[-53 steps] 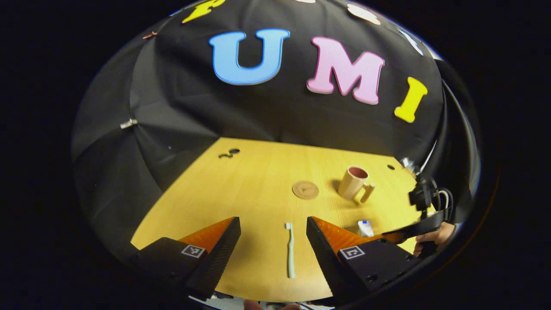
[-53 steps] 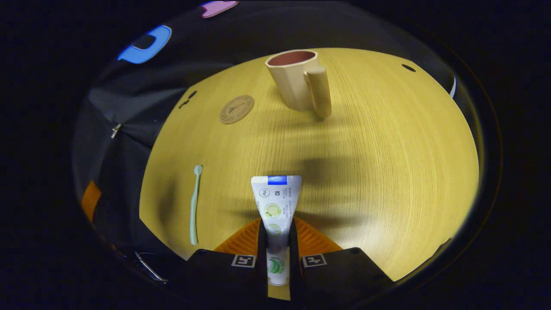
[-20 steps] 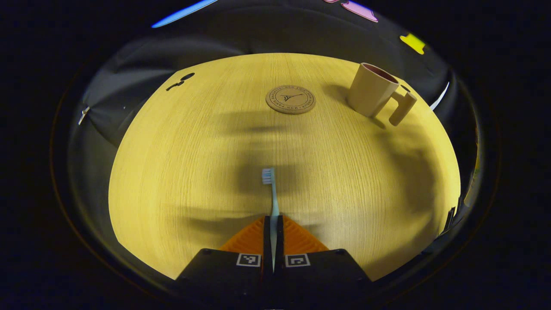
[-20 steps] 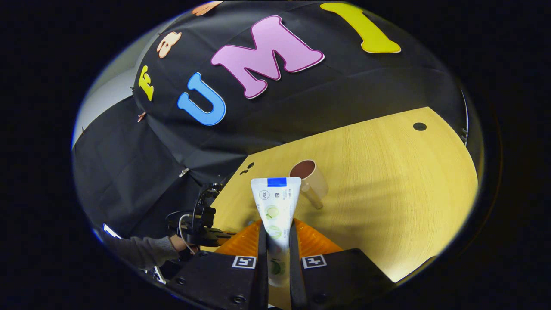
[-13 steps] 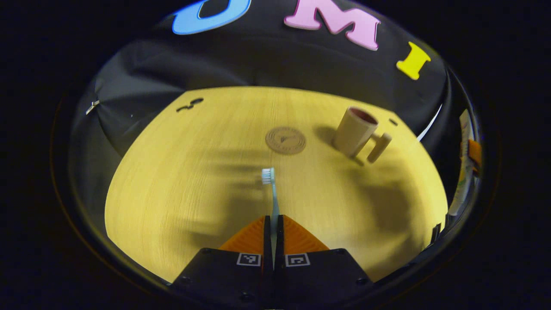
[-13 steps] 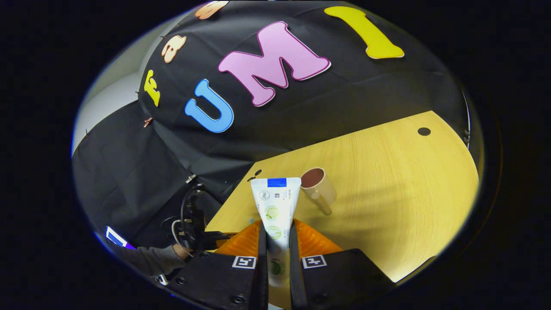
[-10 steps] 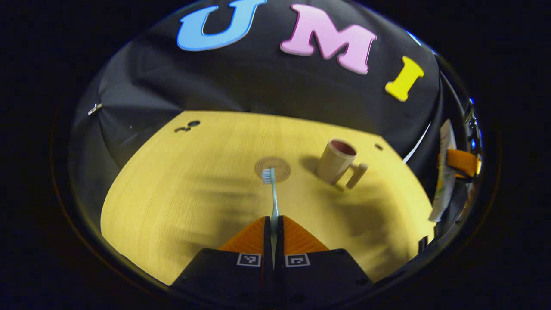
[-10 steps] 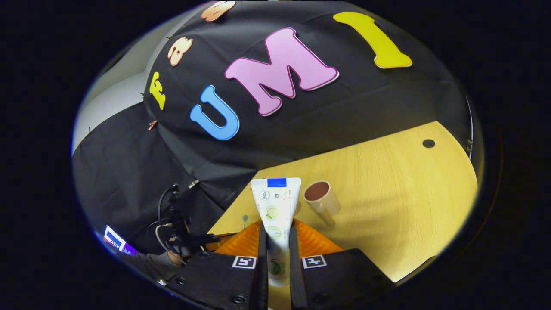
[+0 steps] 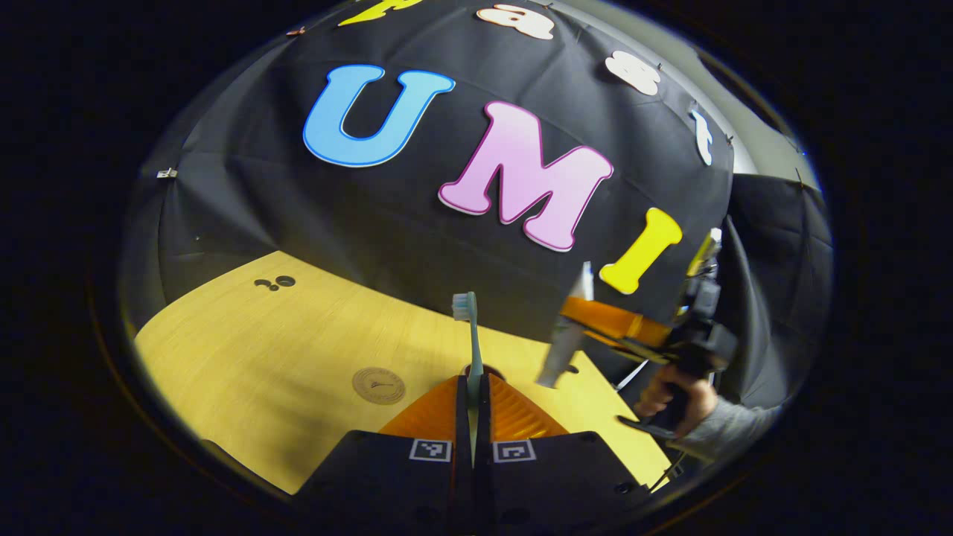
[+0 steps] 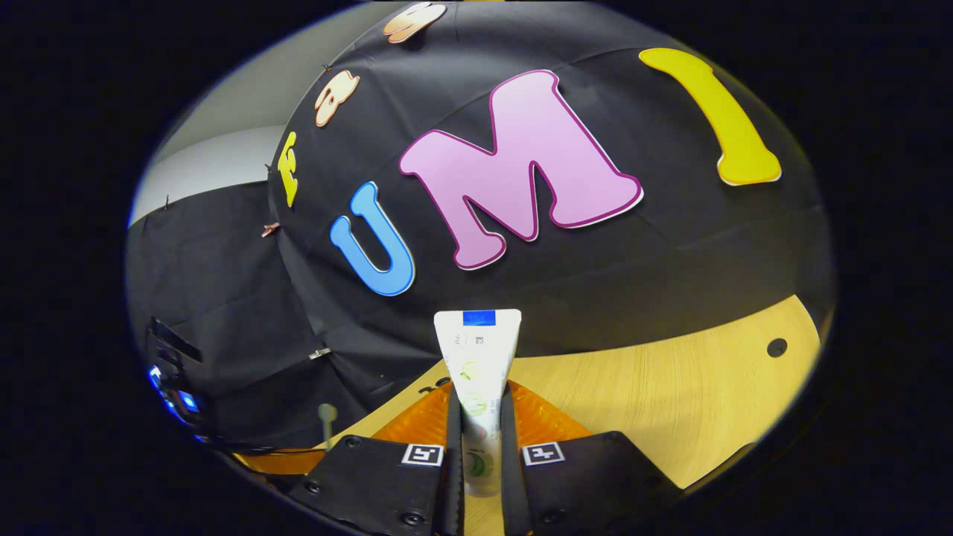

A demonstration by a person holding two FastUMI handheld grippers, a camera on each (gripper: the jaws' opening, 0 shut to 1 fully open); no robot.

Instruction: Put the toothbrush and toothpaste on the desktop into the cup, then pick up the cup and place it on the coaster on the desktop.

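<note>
Toothbrush [image 9: 470, 339], light and stiff, sits clamped in your left tongs [image 9: 472, 387]; right tongs [image 10: 482, 406] pinch the soft toothpaste [image 10: 478, 372] mid-tube.

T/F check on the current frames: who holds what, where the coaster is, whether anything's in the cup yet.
1. The left gripper is shut on the toothbrush. True.
2. The right gripper is open and empty. False: it is shut on the toothpaste.
3. The coaster lies bare on the table. True.
4. The toothbrush lies flat on the table. False: it is held up off it, bristles away from the gripper.
5. The toothpaste is in the cup. False: it is in the right gripper.
</note>
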